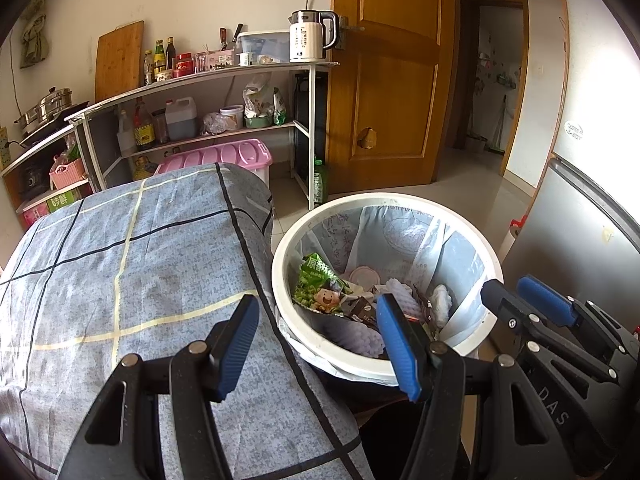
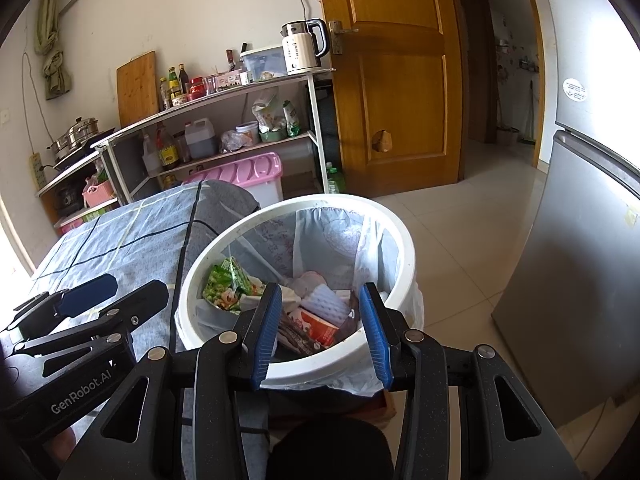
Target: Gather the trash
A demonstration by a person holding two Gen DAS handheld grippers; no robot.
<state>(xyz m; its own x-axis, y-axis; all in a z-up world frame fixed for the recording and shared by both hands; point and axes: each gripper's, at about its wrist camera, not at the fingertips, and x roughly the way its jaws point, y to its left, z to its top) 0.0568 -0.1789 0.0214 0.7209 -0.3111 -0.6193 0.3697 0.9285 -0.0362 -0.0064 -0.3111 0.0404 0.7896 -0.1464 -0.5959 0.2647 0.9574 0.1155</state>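
Note:
A white trash bin [image 1: 486,248] [image 2: 404,236] with a clear liner stands beside a table with a blue plaid cloth [image 1: 132,264] [image 2: 132,232]. Inside lie a green snack wrapper [image 1: 318,286] [image 2: 224,284], white foam pieces [image 1: 398,290] [image 2: 326,298], a red-and-white packet [image 2: 320,330] and other scraps. My left gripper [image 1: 316,316] is open and empty, over the table edge and the bin's near rim. My right gripper [image 2: 320,316] is open and empty, just above the bin's near rim. Each gripper also shows in the other's view [image 1: 520,292] [image 2: 120,288].
A metal shelf rack [image 1: 224,92] [image 2: 240,104] with bottles, a kettle and a cutting board stands against the back wall. A pink storage box [image 1: 224,158] sits on the floor behind the table. A wooden door [image 1: 392,80] stands open. A grey fridge [image 2: 580,260] is at the right.

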